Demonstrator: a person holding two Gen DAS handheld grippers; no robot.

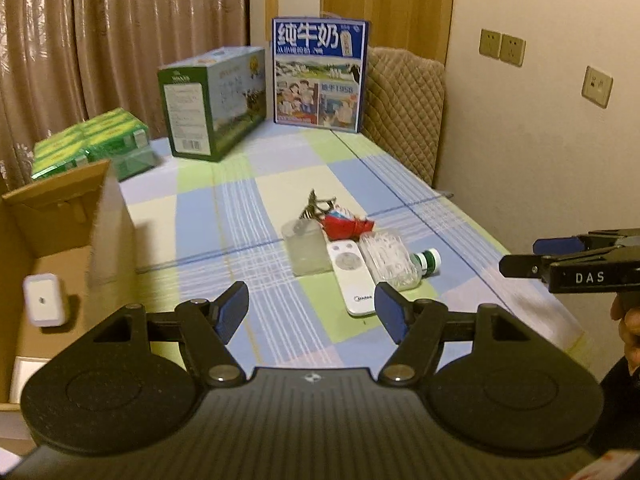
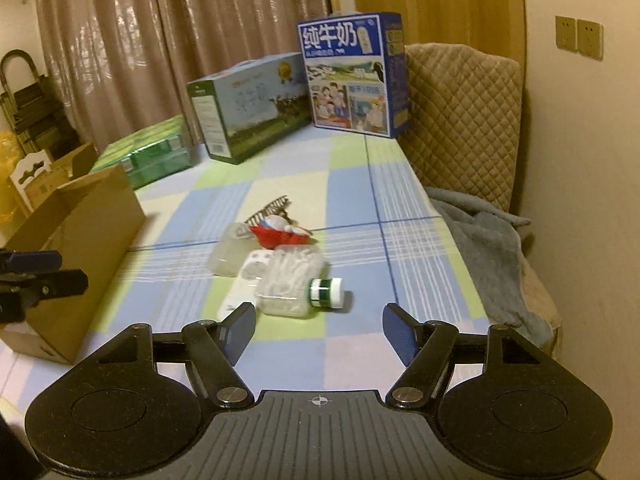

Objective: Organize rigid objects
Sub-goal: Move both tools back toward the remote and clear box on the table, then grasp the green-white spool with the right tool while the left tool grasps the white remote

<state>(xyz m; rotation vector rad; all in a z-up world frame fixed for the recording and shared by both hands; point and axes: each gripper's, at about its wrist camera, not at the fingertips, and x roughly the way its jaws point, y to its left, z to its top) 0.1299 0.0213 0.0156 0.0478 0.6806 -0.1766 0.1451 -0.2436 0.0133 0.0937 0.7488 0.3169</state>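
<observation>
A small heap lies mid-table: a white remote (image 1: pixel 352 276) (image 2: pixel 244 280), a clear box of white swabs (image 1: pixel 390 258) (image 2: pixel 290 280), a green-capped bottle (image 1: pixel 428 261) (image 2: pixel 327 292), a frosted clear box (image 1: pixel 306 250) (image 2: pixel 230 250), a red-and-white item (image 1: pixel 346 225) (image 2: pixel 280 234) and a hair clip (image 1: pixel 318 204) (image 2: pixel 272 206). My left gripper (image 1: pixel 312 312) is open and empty, near the heap. My right gripper (image 2: pixel 319 330) is open and empty, just short of the bottle; it shows in the left wrist view (image 1: pixel 520 256). A white plug-like block (image 1: pixel 43 305) lies in the cardboard box (image 1: pixel 108 216) (image 2: pixel 96 216).
Checked cloth covers the table (image 1: pixel 240 216) (image 2: pixel 360 200). Behind stand a green milk carton (image 1: pixel 216 100) (image 2: pixel 248 104), a blue milk carton (image 1: pixel 320 74) (image 2: pixel 352 74) and green packs (image 1: pixel 96 140) (image 2: pixel 152 152). A quilted chair (image 1: pixel 404 104) (image 2: pixel 460 120) and a grey blanket (image 2: pixel 484 248) lie right.
</observation>
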